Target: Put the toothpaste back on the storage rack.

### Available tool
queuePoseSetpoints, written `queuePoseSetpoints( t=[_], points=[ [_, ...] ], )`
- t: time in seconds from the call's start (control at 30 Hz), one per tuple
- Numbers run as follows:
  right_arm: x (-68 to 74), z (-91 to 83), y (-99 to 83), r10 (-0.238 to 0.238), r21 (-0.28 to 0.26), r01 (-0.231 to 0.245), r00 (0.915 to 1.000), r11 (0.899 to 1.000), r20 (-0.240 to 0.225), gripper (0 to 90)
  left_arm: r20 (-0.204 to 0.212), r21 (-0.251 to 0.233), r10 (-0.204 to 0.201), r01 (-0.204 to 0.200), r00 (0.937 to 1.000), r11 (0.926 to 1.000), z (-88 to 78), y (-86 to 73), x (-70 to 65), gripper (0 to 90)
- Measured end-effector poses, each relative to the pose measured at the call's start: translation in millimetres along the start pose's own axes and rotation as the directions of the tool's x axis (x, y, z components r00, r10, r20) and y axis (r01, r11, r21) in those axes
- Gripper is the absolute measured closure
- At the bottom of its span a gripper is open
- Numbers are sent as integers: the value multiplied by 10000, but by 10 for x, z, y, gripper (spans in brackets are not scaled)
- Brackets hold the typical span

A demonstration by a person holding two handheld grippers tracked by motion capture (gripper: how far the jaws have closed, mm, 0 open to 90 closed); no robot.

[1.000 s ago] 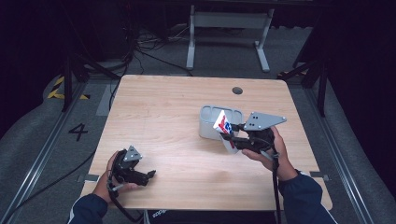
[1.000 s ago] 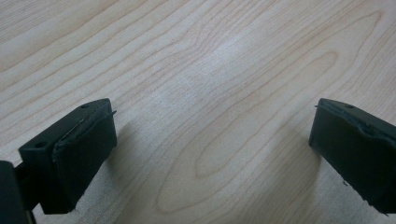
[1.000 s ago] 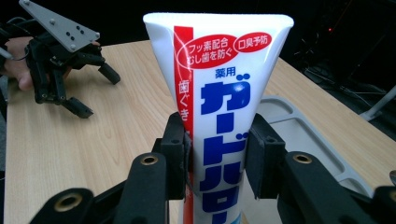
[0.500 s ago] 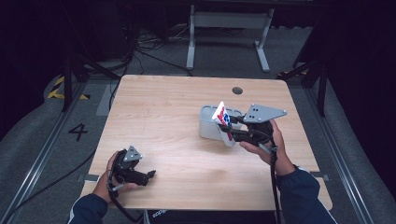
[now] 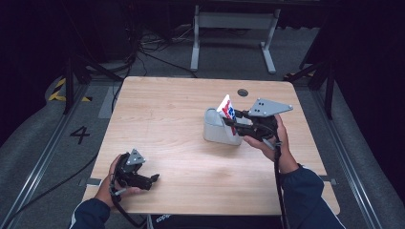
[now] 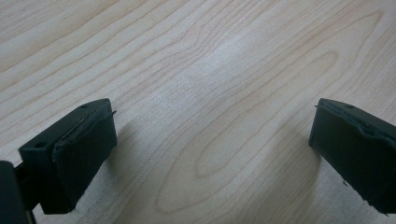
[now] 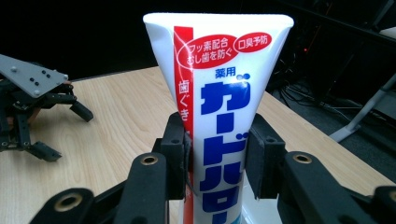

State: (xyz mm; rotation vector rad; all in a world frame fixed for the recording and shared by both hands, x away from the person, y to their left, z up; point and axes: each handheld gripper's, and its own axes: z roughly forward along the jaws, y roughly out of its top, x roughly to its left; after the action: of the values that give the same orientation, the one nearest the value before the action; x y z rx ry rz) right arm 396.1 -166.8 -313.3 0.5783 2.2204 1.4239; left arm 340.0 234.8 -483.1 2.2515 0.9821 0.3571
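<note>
A white toothpaste tube (image 5: 226, 107) with red and blue print stands tilted, flat crimped end up, over the right side of a grey holder (image 5: 216, 130) on the wooden table (image 5: 172, 109). My right gripper (image 5: 232, 122) is shut on the tube (image 7: 219, 93), one black pad on each side of its middle. The tube's lower end is hidden behind the jaws and the holder's rim. My left gripper (image 5: 152, 180) rests near the table's front left corner, open, with bare wood between its jaws (image 6: 210, 149). The left gripper (image 7: 65, 133) also lies far off in the right gripper view.
A round cable hole (image 5: 242, 92) sits near the table's back edge, behind the holder. A grey metal stand (image 5: 233, 21) and loose cables lie on the dark floor beyond the table. The table's edges drop off to the floor on every side.
My right gripper has lifted the tube a little and tipped it more upright over the grey holder. The left gripper has stayed still.
</note>
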Motion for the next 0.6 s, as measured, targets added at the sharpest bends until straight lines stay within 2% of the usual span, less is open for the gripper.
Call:
queuePoseSetpoints(
  t=[0.6],
  points=[
    [-155,137,78,188,-334,-181,9996,9993,218,654,-7,3,16,-16,10000,10000,0,0,1,13]
  ],
)
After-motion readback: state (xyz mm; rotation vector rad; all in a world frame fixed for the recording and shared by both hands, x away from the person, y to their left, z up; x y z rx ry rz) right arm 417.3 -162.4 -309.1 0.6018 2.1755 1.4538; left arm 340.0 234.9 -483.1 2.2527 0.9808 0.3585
